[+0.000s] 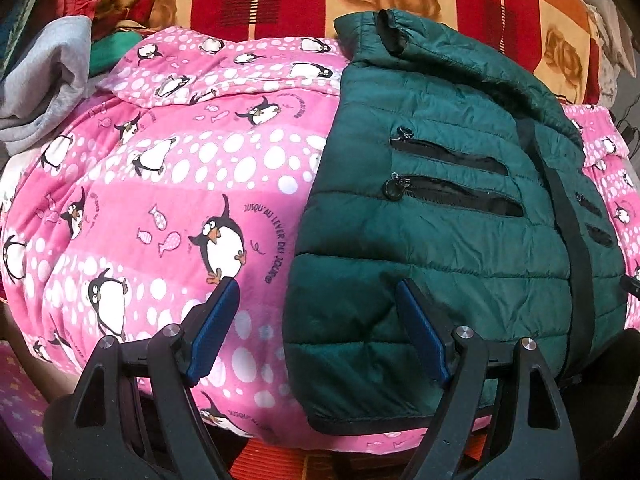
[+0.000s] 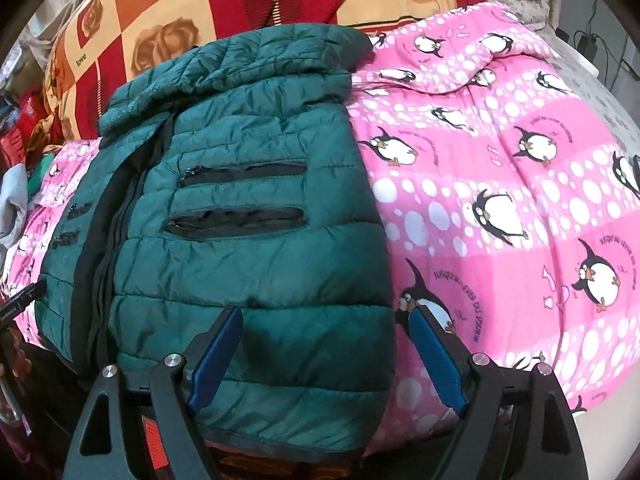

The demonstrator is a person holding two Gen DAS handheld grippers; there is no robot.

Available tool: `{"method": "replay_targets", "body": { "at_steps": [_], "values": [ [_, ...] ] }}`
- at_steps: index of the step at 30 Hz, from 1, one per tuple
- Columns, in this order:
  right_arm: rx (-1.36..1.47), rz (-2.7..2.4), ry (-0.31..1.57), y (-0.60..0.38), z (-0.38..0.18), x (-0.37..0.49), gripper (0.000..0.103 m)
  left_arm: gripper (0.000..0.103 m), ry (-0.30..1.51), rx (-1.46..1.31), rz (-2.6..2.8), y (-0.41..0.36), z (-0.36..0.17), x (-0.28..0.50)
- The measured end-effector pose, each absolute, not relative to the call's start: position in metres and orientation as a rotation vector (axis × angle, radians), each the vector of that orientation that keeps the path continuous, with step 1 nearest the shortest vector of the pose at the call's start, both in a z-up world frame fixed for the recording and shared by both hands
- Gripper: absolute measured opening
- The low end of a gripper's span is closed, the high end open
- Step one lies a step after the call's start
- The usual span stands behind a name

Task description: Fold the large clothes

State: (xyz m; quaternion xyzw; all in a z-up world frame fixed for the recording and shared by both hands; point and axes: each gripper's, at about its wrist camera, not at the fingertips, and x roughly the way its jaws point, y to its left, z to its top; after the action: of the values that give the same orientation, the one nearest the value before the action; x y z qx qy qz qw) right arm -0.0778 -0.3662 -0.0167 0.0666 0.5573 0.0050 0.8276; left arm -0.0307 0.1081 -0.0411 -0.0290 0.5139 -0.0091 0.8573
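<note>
Dark green quilted puffer jacket (image 1: 440, 208), lying front-up on a pink fleece blanket printed with penguins and white dots (image 1: 168, 184); fills the right half of the left wrist view and the left half of the right wrist view (image 2: 248, 208). Glossy, puffy fabric stitched in horizontal bands. Two black zipped pockets on each side of a black front zipper strip running top to bottom. One sleeve with a black elastic cuff (image 1: 390, 30) folded across the upper part; hood or collar bunched at the top. Hem near the lower edge of both frames.

Left gripper (image 1: 316, 328), jaws wide open, holding nothing, blue pads straddling the jacket's left edge. Right gripper (image 2: 328, 348), likewise wide open and empty, straddling the jacket's right edge.

Behind, across the top: red, orange and cream checked blanket with rose motifs (image 2: 168, 12). Upper left of the left wrist view: grey garment (image 1: 44, 80).
</note>
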Motion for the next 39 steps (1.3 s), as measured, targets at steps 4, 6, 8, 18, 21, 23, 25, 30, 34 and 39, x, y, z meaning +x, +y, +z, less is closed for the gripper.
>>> {"method": "replay_targets", "body": {
  "at_steps": [4, 6, 8, 18, 21, 23, 25, 30, 34, 39],
  "values": [
    [0.149, 0.01, 1.202, -0.369, -0.021, -0.078, 0.083, 0.081, 1.076, -0.045, -0.011, 0.107, -0.042, -0.033],
    [0.147, 0.012, 1.21, -0.369, -0.024, -0.078, 0.083, 0.081, 1.077, -0.043, -0.01, 0.107, -0.043, -0.033],
    [0.15, 0.015, 1.214, -0.37, -0.026, -0.078, 0.083, 0.081, 1.082, -0.049, -0.01, 0.109, -0.044, -0.033],
    [0.16, 0.035, 1.233, -0.373, -0.03, -0.08, 0.085, 0.081, 1.163, -0.262, -0.096, 0.136, -0.058, -0.03],
    [0.168, 0.083, 1.259, -0.371, -0.035, -0.084, 0.086, 0.084, 1.172, -0.286, -0.108, 0.137, -0.062, -0.033],
    [0.183, 0.121, 1.277, -0.368, -0.039, -0.085, 0.086, 0.089, 1.178, -0.267, -0.119, 0.131, -0.063, -0.036],
    [0.192, 0.144, 1.287, -0.367, -0.04, -0.086, 0.086, 0.092, 1.188, -0.259, -0.131, 0.127, -0.065, -0.038],
    [0.177, 0.151, 1.278, -0.364, -0.042, -0.086, 0.086, 0.093, 1.184, -0.183, -0.139, 0.113, -0.068, -0.041],
    [0.135, 0.142, 1.272, -0.358, -0.04, -0.085, 0.086, 0.094, 1.186, -0.201, -0.136, 0.115, -0.07, -0.038],
    [0.079, 0.129, 1.255, -0.351, -0.039, -0.089, 0.086, 0.094, 1.188, -0.196, -0.133, 0.114, -0.07, -0.037]
  ]
}}
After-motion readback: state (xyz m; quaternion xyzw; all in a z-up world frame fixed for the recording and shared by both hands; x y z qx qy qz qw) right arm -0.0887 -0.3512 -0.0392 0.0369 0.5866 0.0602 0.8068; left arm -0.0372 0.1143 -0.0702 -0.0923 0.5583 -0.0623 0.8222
